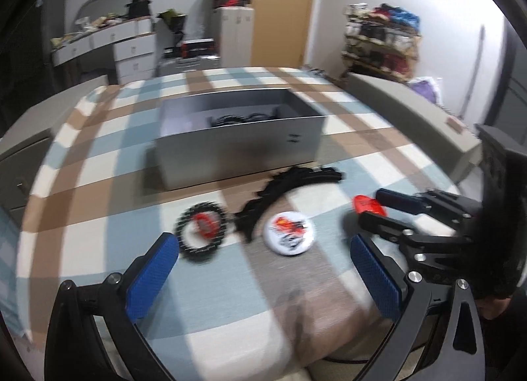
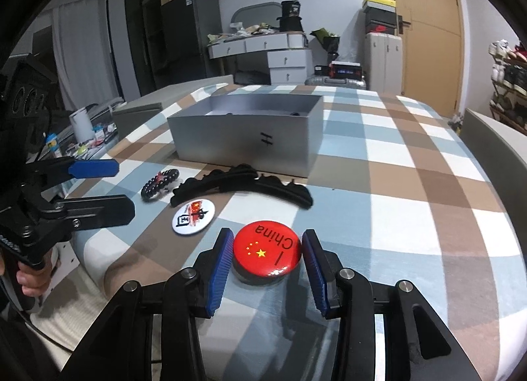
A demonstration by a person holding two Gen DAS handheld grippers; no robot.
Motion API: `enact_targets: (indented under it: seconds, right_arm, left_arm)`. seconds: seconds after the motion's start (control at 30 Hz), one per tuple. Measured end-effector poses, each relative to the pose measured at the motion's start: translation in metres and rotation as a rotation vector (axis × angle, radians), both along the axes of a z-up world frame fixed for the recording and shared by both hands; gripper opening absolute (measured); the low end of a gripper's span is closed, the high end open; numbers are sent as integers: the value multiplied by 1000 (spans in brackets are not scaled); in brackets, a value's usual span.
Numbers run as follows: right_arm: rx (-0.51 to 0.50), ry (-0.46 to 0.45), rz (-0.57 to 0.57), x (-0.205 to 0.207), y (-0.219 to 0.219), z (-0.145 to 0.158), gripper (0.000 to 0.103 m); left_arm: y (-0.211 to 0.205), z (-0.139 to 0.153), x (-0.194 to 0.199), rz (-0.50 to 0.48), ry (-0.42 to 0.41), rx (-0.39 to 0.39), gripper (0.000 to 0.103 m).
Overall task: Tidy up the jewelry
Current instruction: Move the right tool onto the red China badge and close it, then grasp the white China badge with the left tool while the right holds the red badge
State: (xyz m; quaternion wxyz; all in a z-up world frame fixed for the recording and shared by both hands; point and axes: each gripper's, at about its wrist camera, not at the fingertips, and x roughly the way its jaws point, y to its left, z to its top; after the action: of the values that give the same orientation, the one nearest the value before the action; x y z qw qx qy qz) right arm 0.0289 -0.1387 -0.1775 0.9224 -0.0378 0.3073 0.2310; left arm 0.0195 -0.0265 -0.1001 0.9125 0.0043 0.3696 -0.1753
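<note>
A grey open box point(image 1: 237, 140) stands on the checked tablecloth, with black items inside; it also shows in the right wrist view point(image 2: 250, 130). In front of it lie a black hair clip point(image 1: 290, 183), a black bead bracelet point(image 1: 201, 229) and a white badge point(image 1: 289, 232). In the right wrist view these are the clip point(image 2: 243, 183), bracelet point(image 2: 159, 183) and white badge point(image 2: 193, 217). My right gripper point(image 2: 267, 254) has its pads on either side of a red "China" badge point(image 2: 266, 254), which it holds just above the cloth. My left gripper point(image 1: 263, 259) is open and empty, near the bracelet.
The table's checked cloth point(image 2: 411, 183) stretches to the right. A cluttered side table with a white cup point(image 2: 82, 124) stands at the left. Drawers, suitcases and a door are behind the table.
</note>
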Motion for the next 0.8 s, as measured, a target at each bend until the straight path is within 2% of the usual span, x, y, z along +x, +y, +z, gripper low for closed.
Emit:
enact_targets:
  seconds: [0.17,0.47,0.57,0.8]
  right_arm:
    - [32,-11,-34,0,-14,2,42]
    - [90,-33,-98,5,-36,5,42]
    - [105,-35,-105,6,-41,5,42]
    - [126,-24,-102,7,-46,4,42]
  left_arm:
    - [-17,3,3,-61,17,-7,101]
    - [-42,-5,7,-119,59,39,101]
    - [-46,-8,10,-142,86,35,97]
    - [-44,-18,22,-113,173,46,96]
